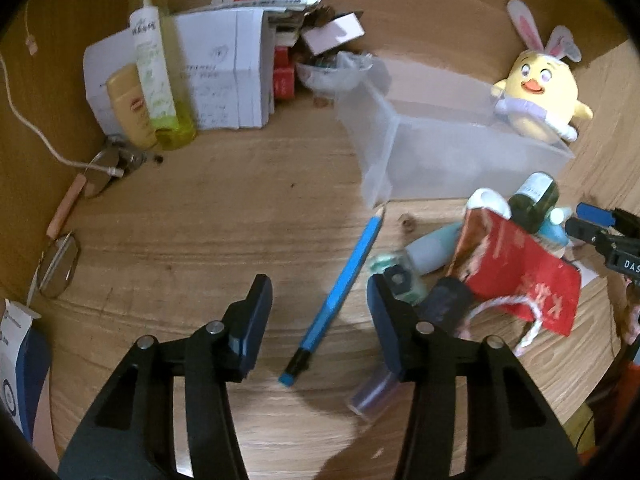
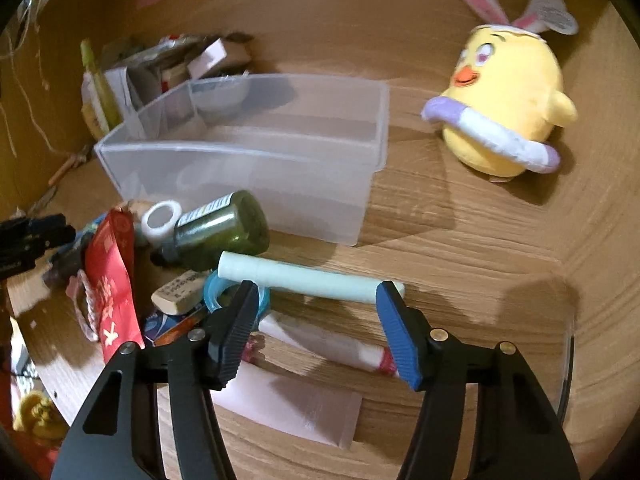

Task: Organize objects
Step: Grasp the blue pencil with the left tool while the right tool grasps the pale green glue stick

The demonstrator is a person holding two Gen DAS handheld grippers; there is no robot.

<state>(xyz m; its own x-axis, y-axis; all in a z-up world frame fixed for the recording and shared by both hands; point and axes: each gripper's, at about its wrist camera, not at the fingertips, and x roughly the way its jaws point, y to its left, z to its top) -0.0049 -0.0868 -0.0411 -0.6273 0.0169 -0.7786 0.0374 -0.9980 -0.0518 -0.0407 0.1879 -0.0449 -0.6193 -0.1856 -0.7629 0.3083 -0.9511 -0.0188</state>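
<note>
A clear plastic bin (image 1: 460,148) (image 2: 248,152) stands empty on the wooden desk. My left gripper (image 1: 320,292) is open above a blue pencil (image 1: 340,292) that lies between its fingers. My right gripper (image 2: 316,296) is open over a pale green tube (image 2: 304,276) and a white and red tube (image 2: 332,344). A dark green bottle (image 2: 220,228) (image 1: 534,200) lies on its side by the bin. A red pouch (image 1: 520,272) (image 2: 112,280) lies in the clutter. The right gripper shows at the edge of the left wrist view (image 1: 600,232).
A yellow chick plush (image 1: 540,92) (image 2: 508,108) sits right of the bin. Papers (image 1: 224,72), a green spray bottle (image 1: 154,68) and a beige bottle (image 1: 130,106) stand at the back left. Glasses (image 1: 60,264), a white cable (image 1: 32,128) and a small vial (image 1: 372,396) lie on the desk.
</note>
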